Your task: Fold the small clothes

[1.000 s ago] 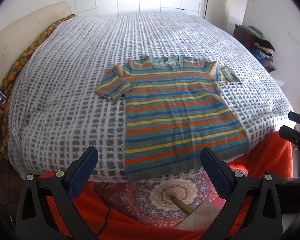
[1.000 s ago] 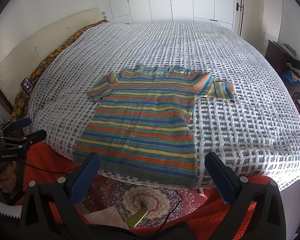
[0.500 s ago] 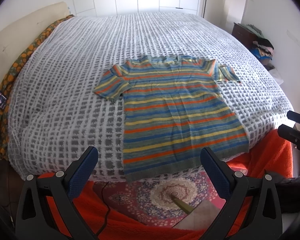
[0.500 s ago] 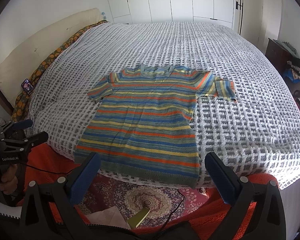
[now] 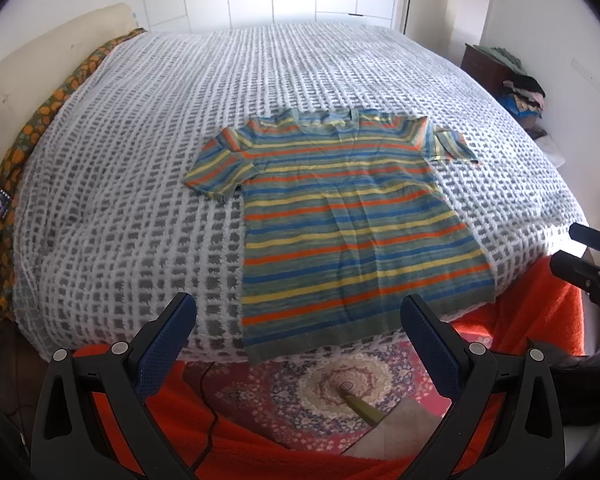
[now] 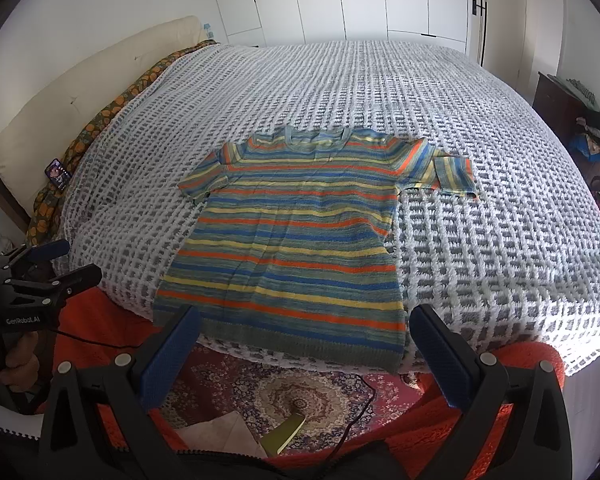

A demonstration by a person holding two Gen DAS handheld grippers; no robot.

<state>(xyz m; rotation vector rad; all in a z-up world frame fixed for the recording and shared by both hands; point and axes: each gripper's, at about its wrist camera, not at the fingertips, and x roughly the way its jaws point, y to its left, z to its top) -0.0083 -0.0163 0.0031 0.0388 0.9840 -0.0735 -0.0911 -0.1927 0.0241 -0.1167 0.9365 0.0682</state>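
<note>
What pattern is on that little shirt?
Horizontal orange, yellow, blue and green stripes on the shirt; right wrist view.

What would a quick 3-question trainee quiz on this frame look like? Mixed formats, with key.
1. True or false: the striped T-shirt lies spread flat on the white-and-grey bedspread.
2. Which sleeve is partly folded over? A) the one towards the headboard B) the one away from the headboard
3. Fill in: both the left gripper and the right gripper are ____ and hold nothing.

Key: 1 true; 2 B; 3 open
</note>
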